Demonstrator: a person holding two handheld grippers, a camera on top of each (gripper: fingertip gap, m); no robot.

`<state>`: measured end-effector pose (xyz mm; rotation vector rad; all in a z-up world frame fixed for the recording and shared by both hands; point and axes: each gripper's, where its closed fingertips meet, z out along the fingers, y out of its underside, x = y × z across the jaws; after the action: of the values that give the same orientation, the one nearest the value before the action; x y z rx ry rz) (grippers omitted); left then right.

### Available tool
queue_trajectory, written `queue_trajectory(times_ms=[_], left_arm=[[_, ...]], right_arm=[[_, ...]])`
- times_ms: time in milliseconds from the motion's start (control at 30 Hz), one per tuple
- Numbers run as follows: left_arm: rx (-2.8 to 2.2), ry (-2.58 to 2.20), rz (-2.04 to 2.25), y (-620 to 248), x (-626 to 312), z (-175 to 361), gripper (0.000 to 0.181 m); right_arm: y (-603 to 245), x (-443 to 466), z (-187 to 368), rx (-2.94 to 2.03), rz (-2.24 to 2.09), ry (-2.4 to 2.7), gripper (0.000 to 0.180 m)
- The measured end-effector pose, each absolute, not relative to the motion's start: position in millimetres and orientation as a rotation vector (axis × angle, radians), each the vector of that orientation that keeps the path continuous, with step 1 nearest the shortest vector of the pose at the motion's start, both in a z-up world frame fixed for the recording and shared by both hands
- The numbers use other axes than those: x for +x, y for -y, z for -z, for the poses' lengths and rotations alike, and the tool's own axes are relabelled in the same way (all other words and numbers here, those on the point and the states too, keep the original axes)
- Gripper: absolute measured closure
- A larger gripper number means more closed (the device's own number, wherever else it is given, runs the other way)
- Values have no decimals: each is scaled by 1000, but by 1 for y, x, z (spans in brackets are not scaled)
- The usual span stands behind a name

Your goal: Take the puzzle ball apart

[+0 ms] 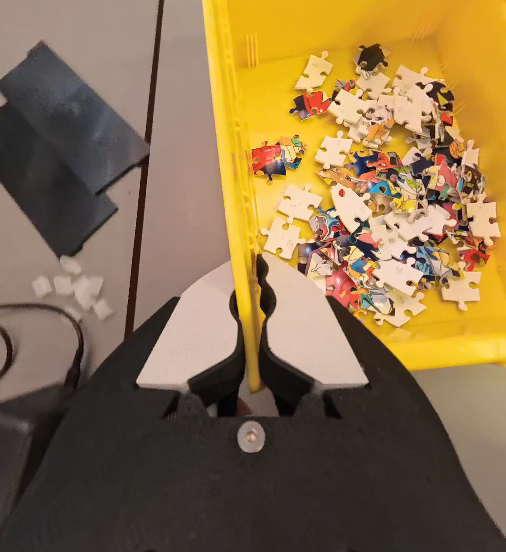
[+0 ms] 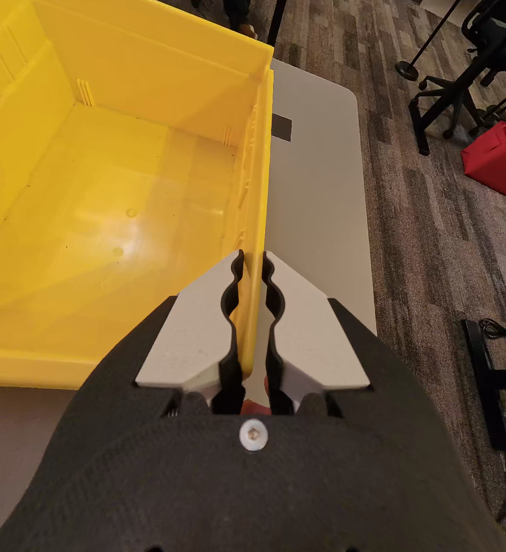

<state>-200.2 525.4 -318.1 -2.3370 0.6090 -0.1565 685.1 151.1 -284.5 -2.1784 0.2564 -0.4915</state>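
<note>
A grey table [image 1: 183,149] carries a yellow bin [image 1: 320,33]. The left gripper [image 1: 250,260] pinches the bin's left wall; the right gripper [image 2: 253,254] nearly closes around its right wall. Loose puzzle pieces [image 1: 395,191] lie heaped upper right of the left gripper.

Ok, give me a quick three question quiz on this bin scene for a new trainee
1. True or false: both grippers clamp a side wall of the yellow bin.
2. Multiple choice: the loose puzzle pieces lie A) on the table, B) on the bin floor, C) in the left gripper.
3. Fill in: on the carpet beyond the table's right edge sits a ___ bag.

Key:
1. True; the right gripper pinches the wall on its side too.
2. B
3. red
</note>
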Motion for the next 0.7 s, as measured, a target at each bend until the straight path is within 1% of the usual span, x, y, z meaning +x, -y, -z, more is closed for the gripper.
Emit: queue_trajectory(times_ms=[200,400,700], left_arm=[[-2316,-680,219,-590,-174,321,177],[-2288,-751,233,-634,-148,321,176],[-2256,-830,249,-669,-120,321,176]], right_arm=[[-154,687,285,-2165,451,-278,171],[-154,687,285,-2153,444,-331,171],[-160,685,285,-2139,475,-403,171]])
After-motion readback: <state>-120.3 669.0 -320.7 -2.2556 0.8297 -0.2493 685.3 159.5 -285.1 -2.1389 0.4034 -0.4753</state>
